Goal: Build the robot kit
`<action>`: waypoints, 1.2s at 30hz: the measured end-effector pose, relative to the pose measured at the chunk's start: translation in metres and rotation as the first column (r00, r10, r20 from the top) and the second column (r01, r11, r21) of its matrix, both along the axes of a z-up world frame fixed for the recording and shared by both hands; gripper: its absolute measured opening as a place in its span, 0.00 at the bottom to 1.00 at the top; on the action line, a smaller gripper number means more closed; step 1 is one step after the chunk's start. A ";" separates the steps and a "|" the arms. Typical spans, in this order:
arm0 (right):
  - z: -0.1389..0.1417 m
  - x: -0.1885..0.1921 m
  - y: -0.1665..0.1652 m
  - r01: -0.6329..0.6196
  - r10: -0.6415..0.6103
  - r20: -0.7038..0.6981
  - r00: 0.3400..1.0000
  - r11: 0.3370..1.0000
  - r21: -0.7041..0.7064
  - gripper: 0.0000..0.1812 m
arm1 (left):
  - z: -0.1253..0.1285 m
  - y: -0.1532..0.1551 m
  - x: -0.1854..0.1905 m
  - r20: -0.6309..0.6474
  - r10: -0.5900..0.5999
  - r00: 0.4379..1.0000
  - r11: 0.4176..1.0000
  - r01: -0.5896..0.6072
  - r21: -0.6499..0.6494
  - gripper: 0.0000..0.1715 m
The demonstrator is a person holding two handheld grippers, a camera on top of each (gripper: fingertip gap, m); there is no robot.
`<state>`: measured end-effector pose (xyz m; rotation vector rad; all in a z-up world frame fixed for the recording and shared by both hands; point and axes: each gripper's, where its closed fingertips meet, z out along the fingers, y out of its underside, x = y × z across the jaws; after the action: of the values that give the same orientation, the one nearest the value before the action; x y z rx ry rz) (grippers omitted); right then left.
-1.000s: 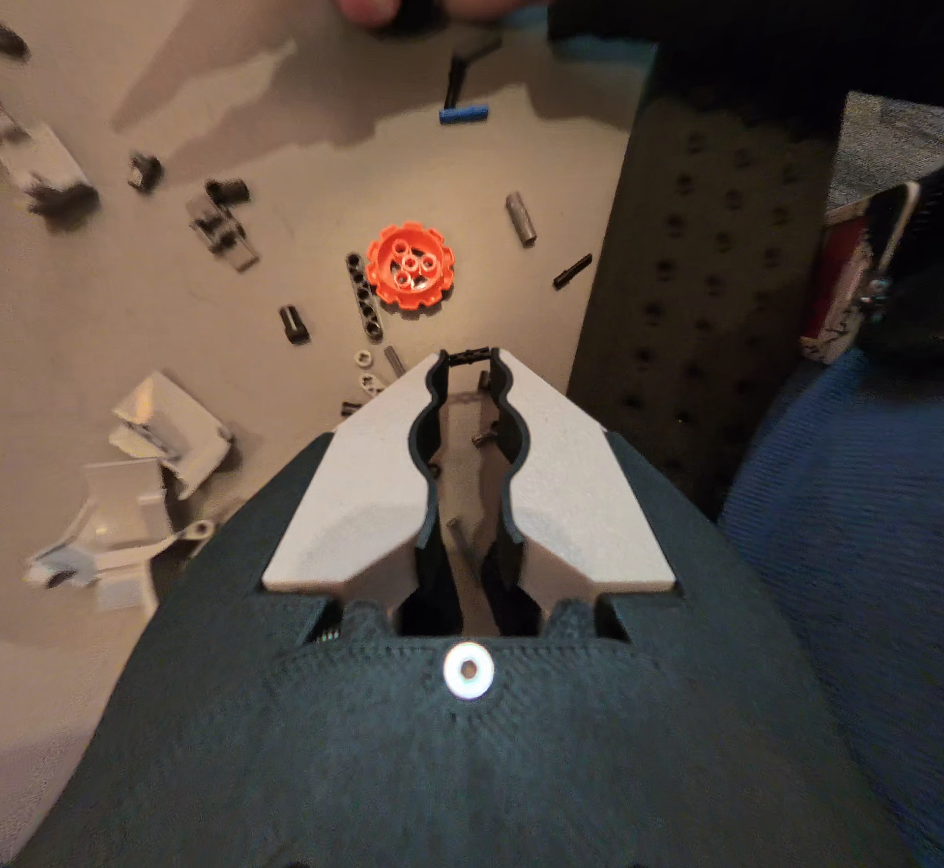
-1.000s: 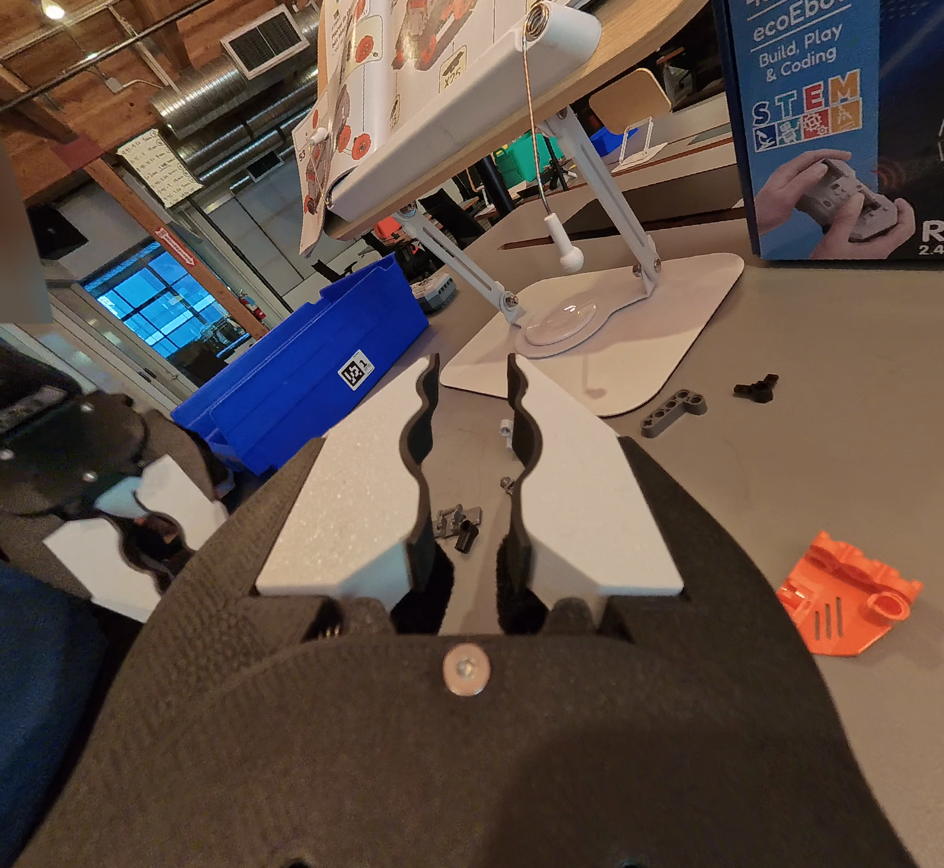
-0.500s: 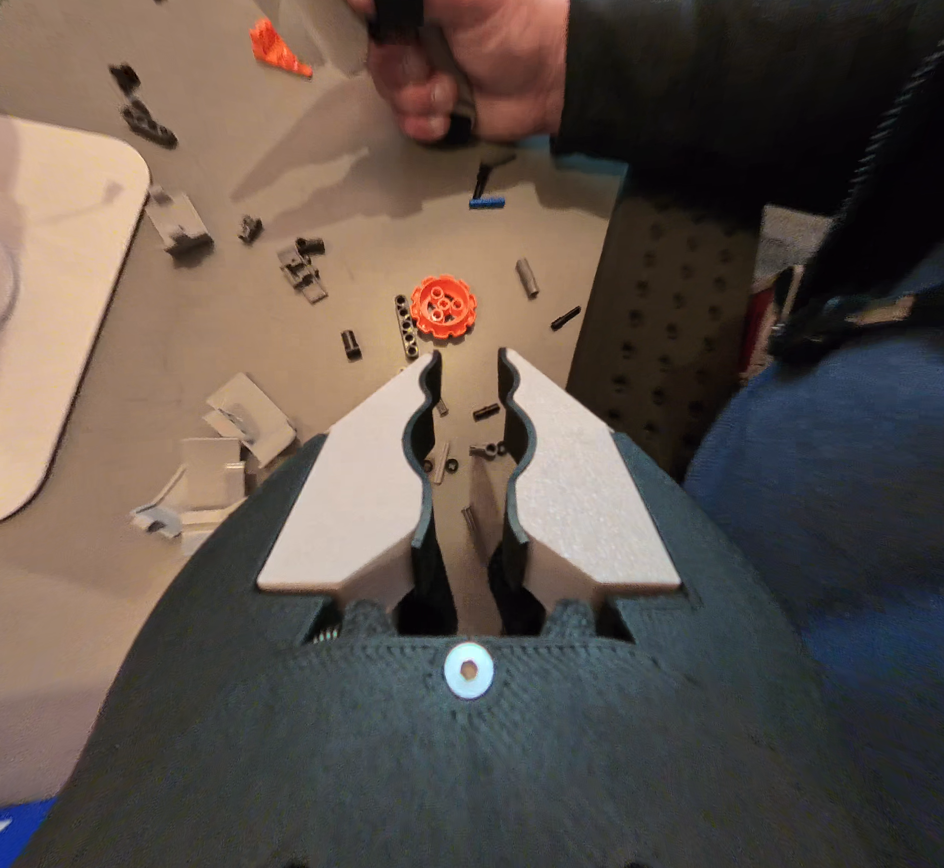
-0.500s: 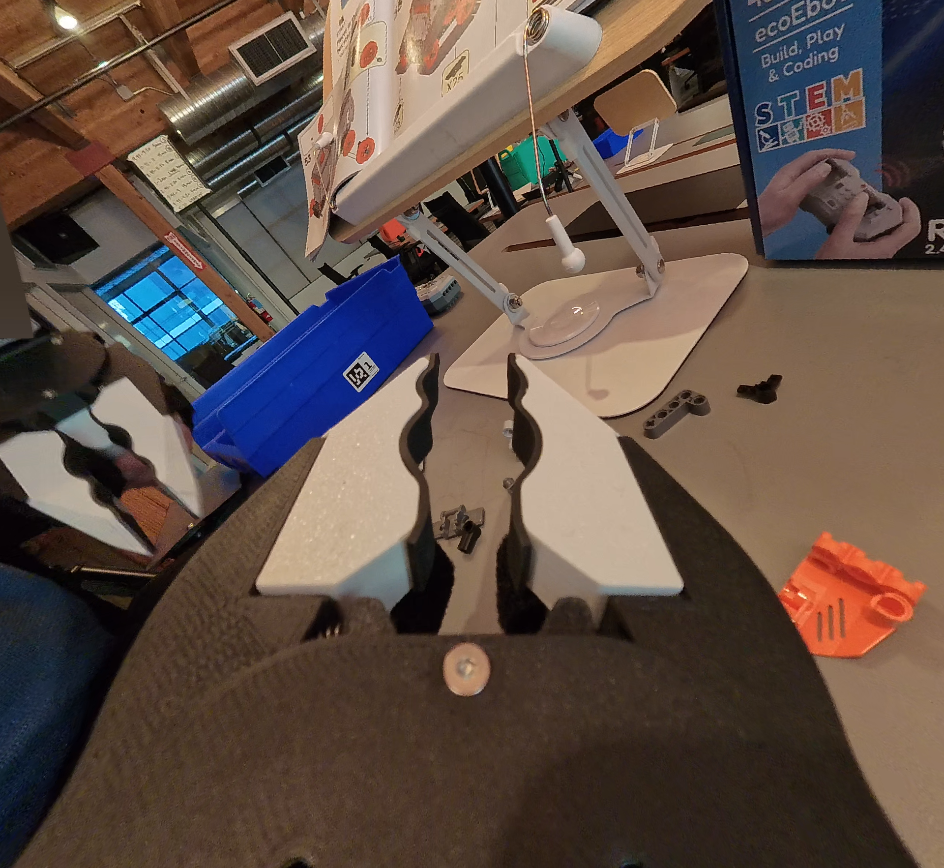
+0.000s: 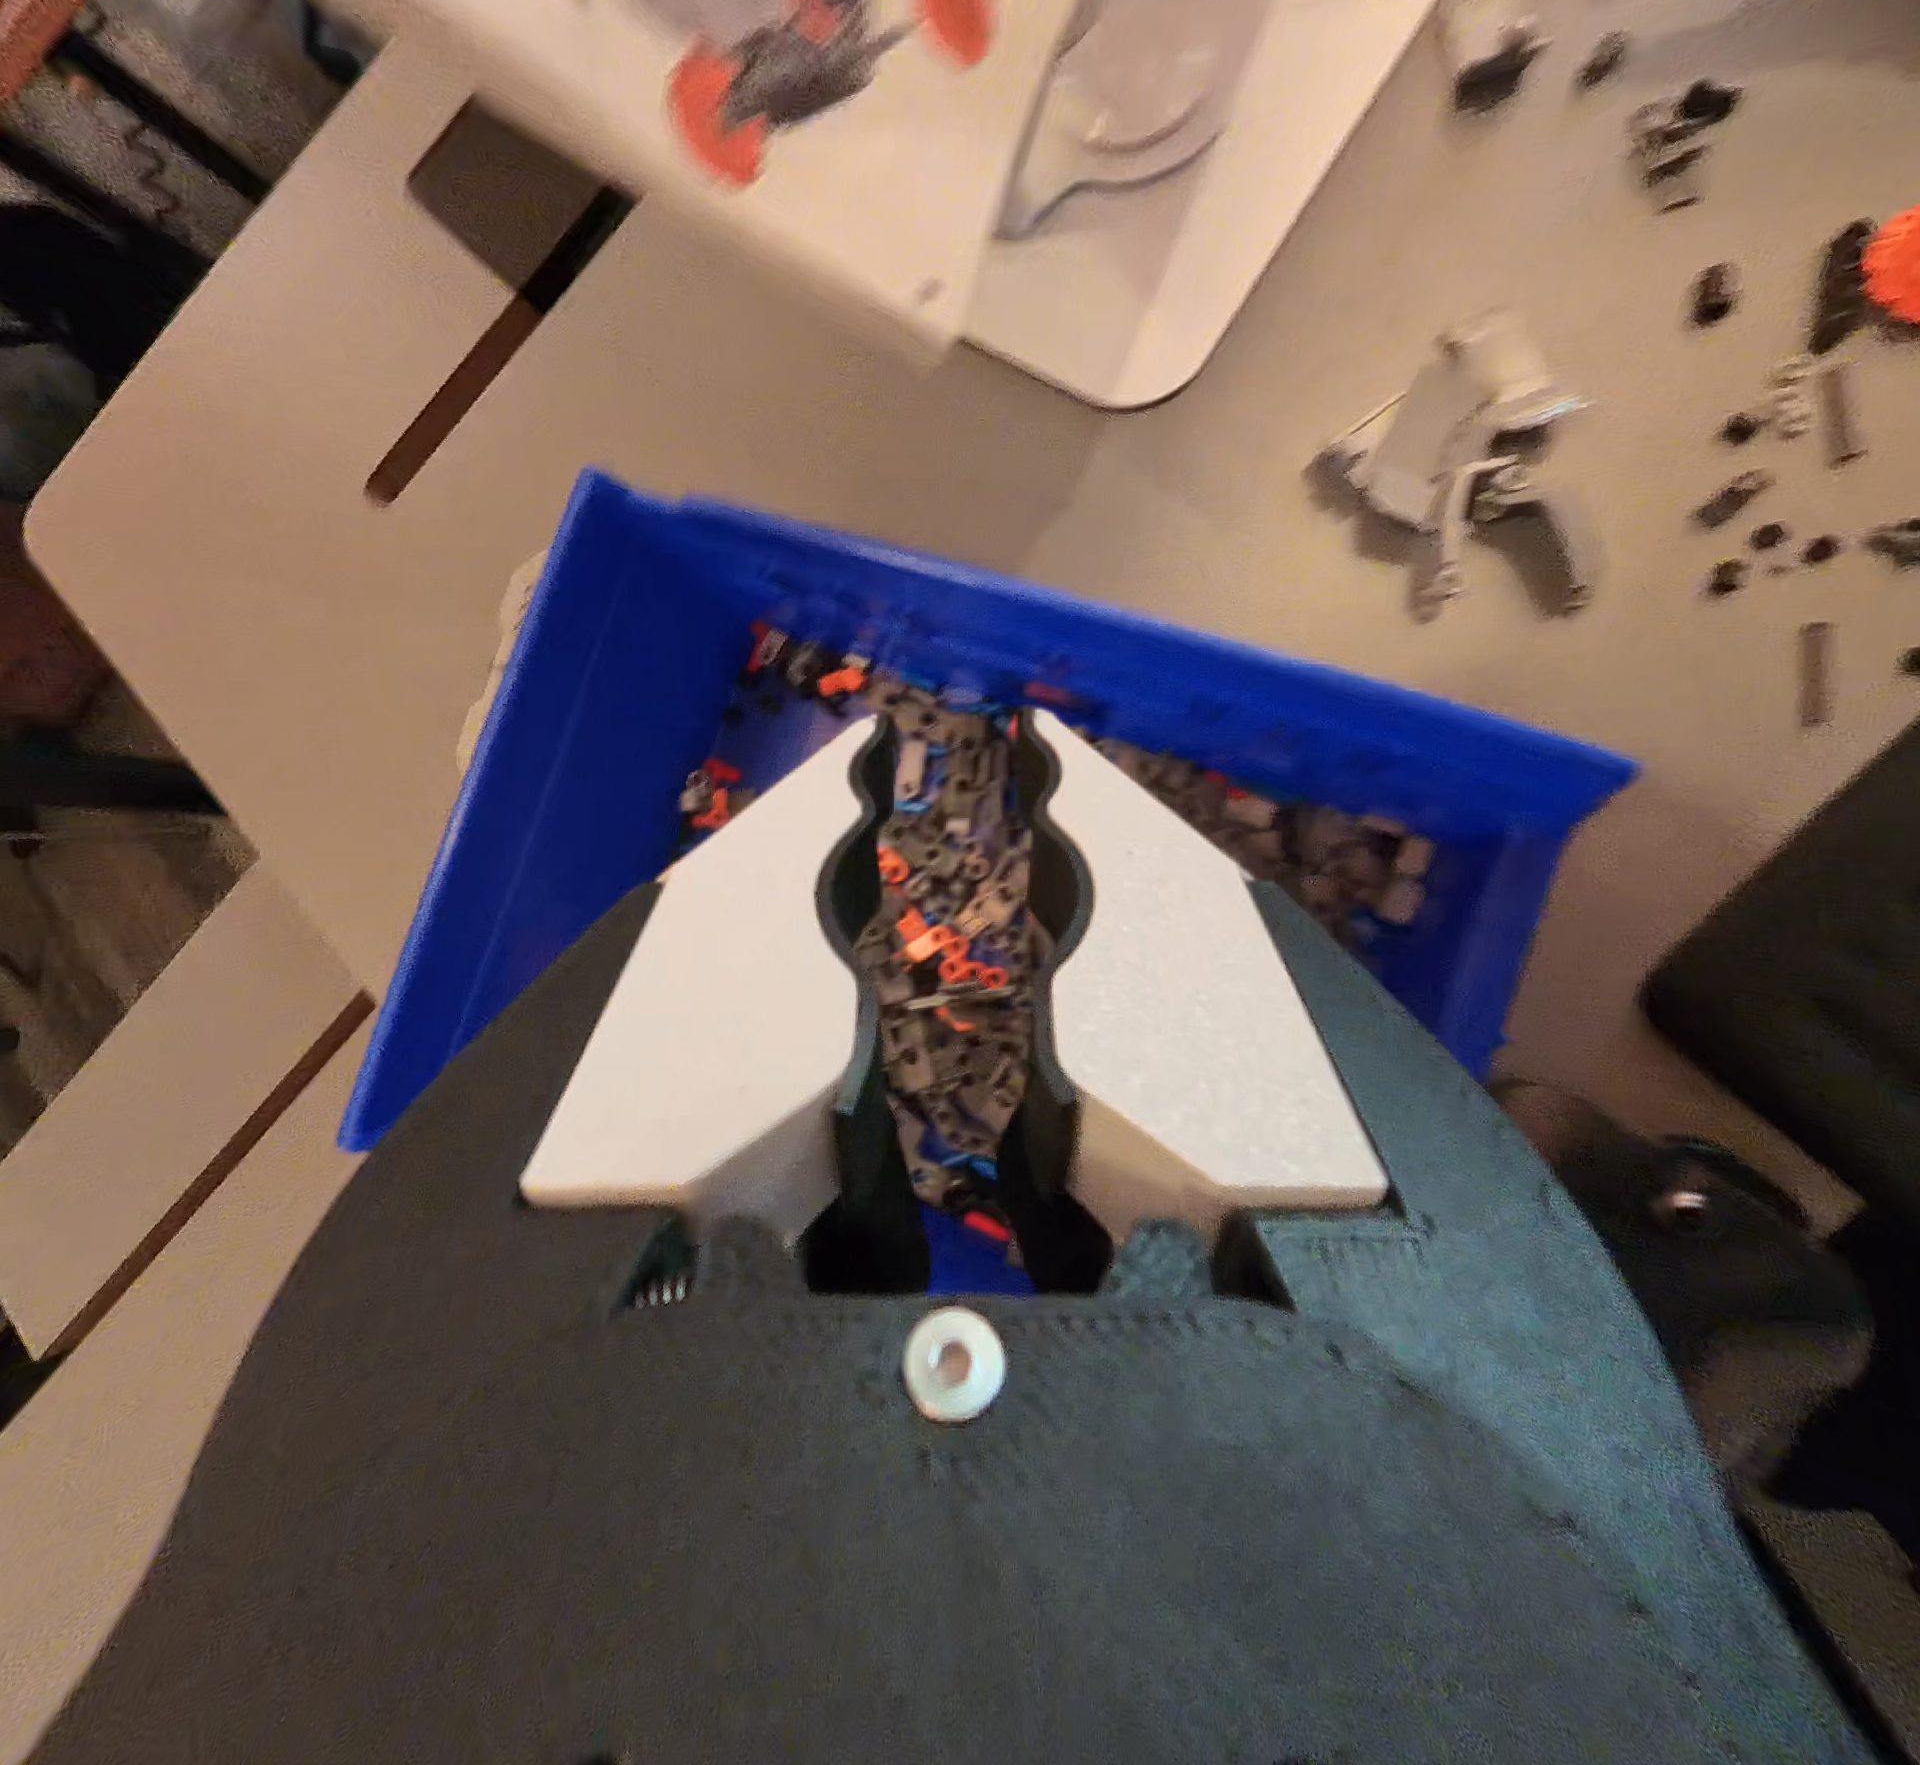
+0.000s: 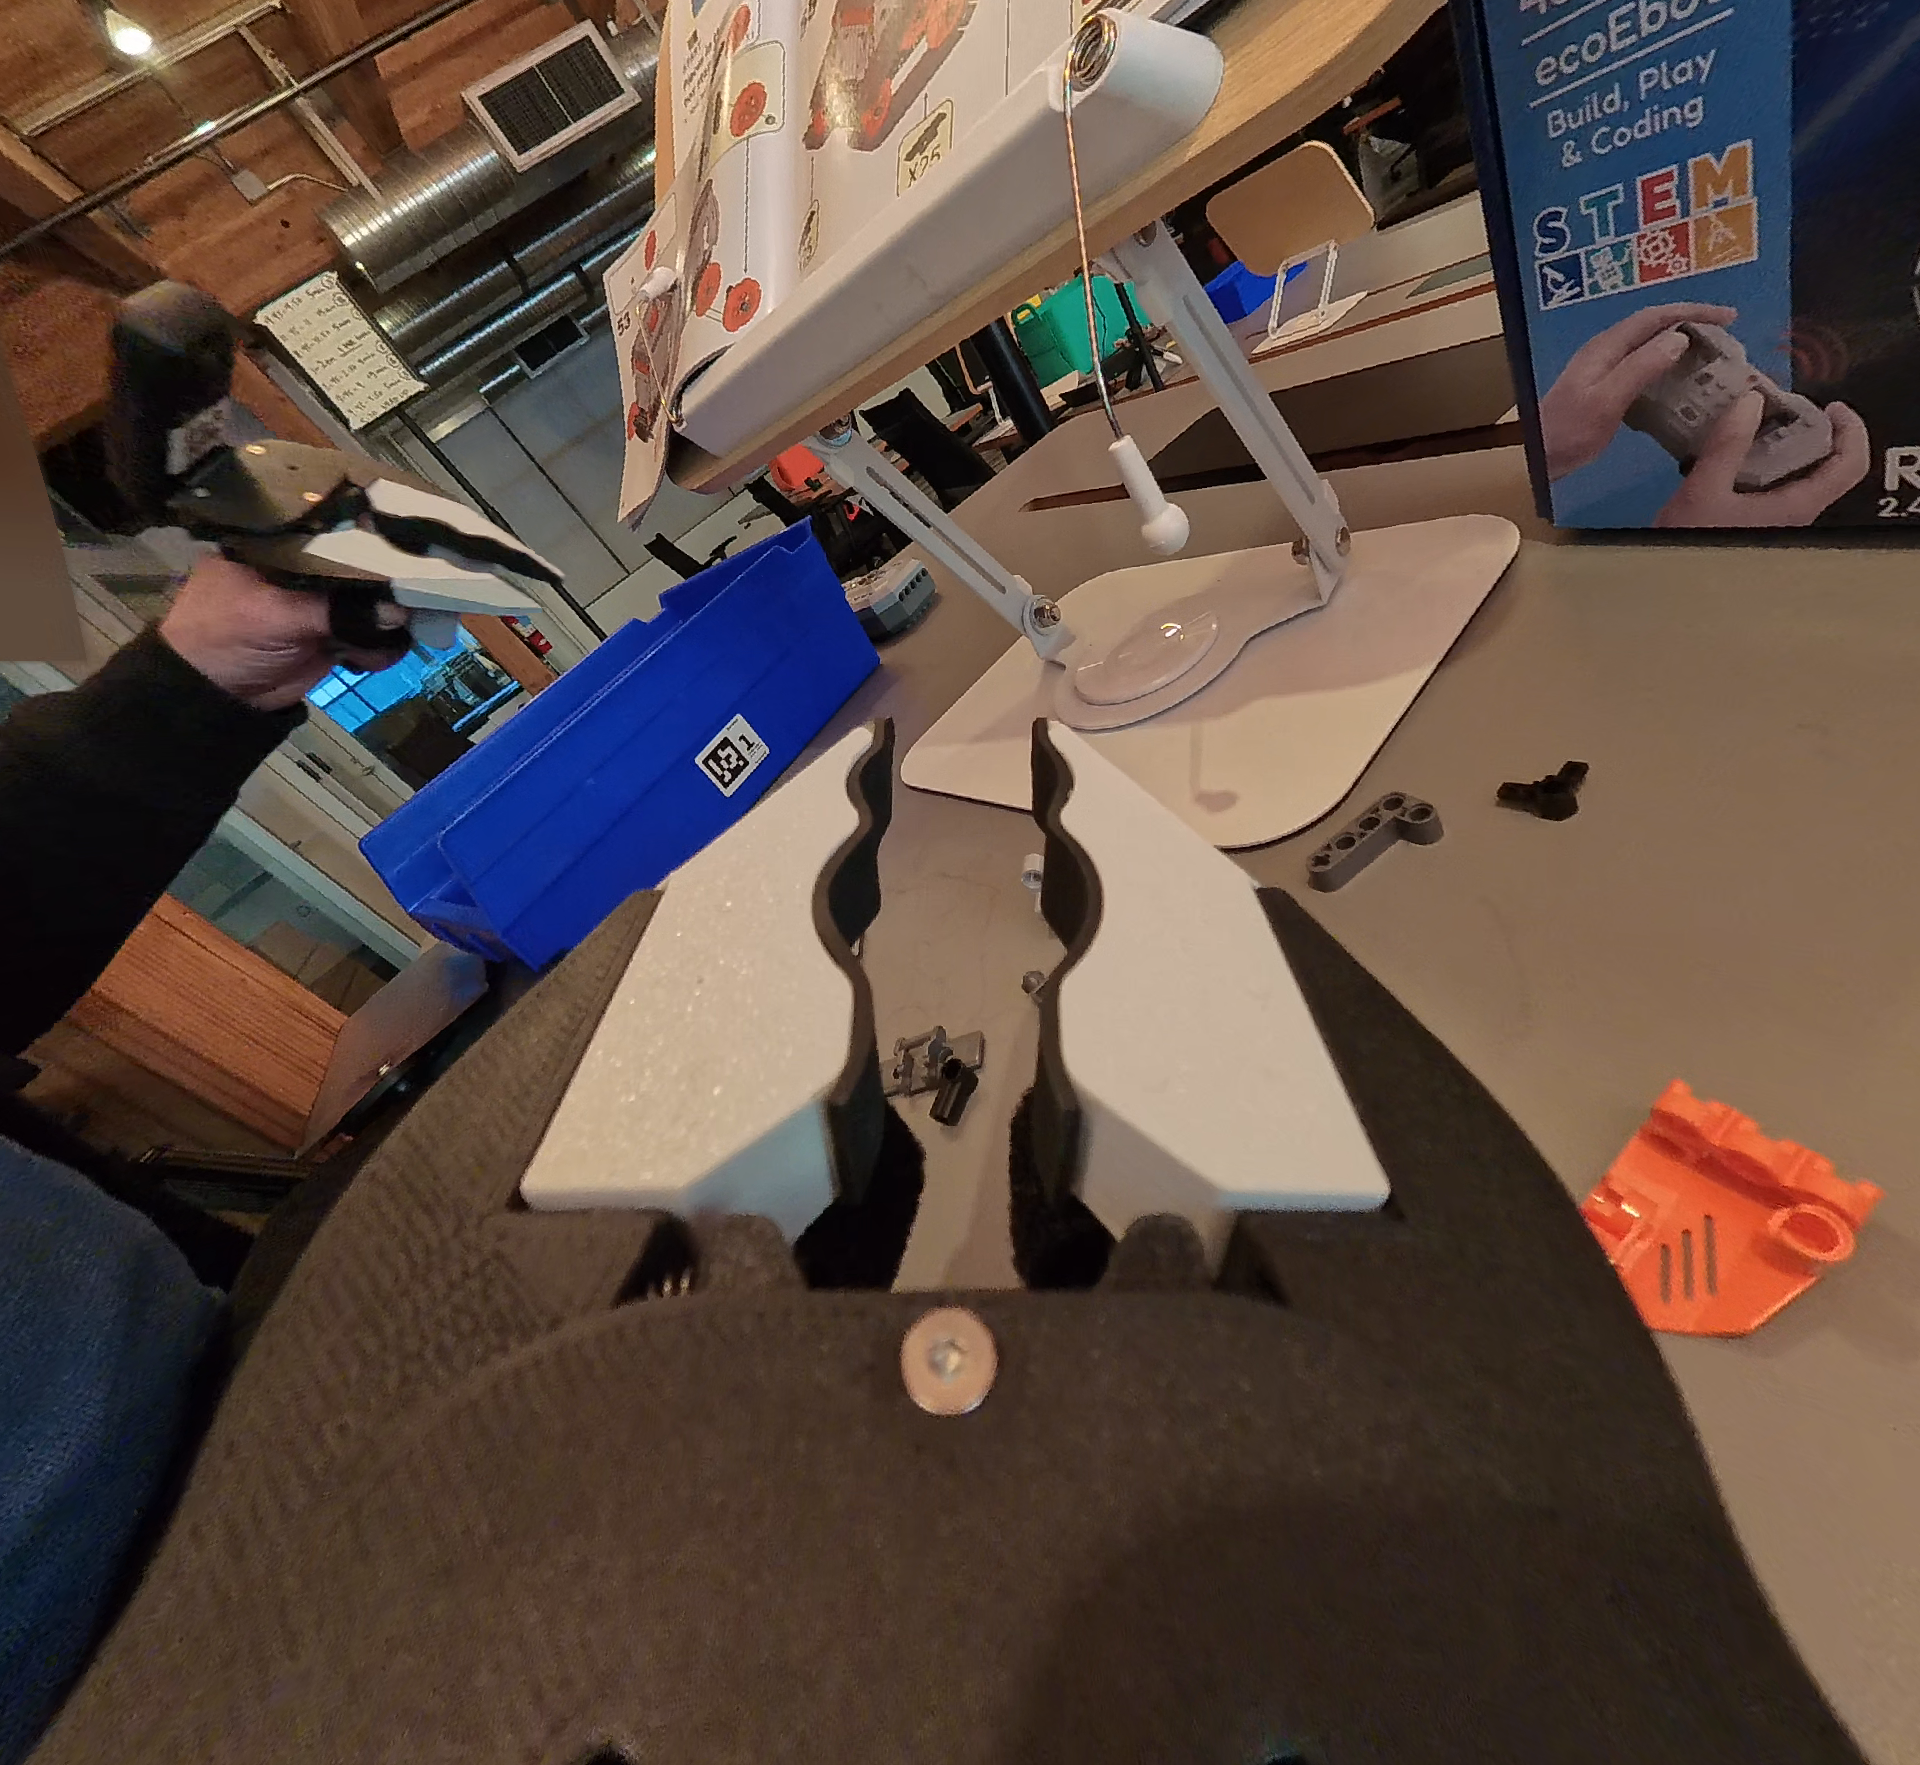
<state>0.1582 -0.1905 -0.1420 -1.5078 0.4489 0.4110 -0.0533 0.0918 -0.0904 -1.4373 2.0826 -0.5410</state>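
Observation:
My left gripper is open and empty. It hovers over a blue bin and points down into it. The bin holds a heap of small grey, black, orange and blue building parts; this view is blurred. In the right wrist view the left gripper shows in a person's hand, raised above the blue bin. My right gripper is open and empty, low over the grey table. Small grey and black pieces lie on the table between its fingers.
A white book stand holds an open instruction booklet behind the bin. An orange panel, a grey beam and a black connector lie to the right. A blue box stands far right. Loose parts lie beside the bin. Across from one pair of fingers to the other is roughly 35 centimeters.
My left gripper has risen and swung left, from the loose parts around the orange gear to above the blue bin. My right gripper has barely moved.

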 end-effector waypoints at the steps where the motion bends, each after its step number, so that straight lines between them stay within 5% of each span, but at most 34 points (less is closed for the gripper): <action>1: 0.000 0.000 0.000 0.000 0.000 0.001 1.000 1.000 -0.001 0.13 | -0.006 0.014 -0.001 -0.007 0.015 1.000 1.000 -0.014 0.009 0.13; 8: -0.002 0.000 0.002 0.002 -0.002 0.004 1.000 1.000 -0.020 0.13 | -0.066 0.069 0.004 -0.158 0.055 0.986 0.998 -0.051 0.026 0.11; 13: -0.003 0.000 0.002 0.005 -0.005 0.002 1.000 1.000 -0.025 0.13 | -0.091 0.079 0.018 -0.228 -0.002 0.974 1.000 0.008 0.026 0.10; 24: -0.005 0.001 0.003 0.007 -0.007 0.002 1.000 0.999 -0.037 0.12 | -0.119 0.070 0.049 -0.240 -0.069 0.968 0.992 0.041 -0.121 0.07; 36: -0.004 0.001 0.003 0.010 -0.009 0.005 1.000 0.999 -0.035 0.12 | -0.139 0.077 0.067 -0.299 -0.266 0.916 0.946 0.308 0.102 0.09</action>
<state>0.1588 -0.1875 -0.1463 -1.5392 0.4616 0.3942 0.0137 0.1685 -0.2298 -1.1840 2.5271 -0.2953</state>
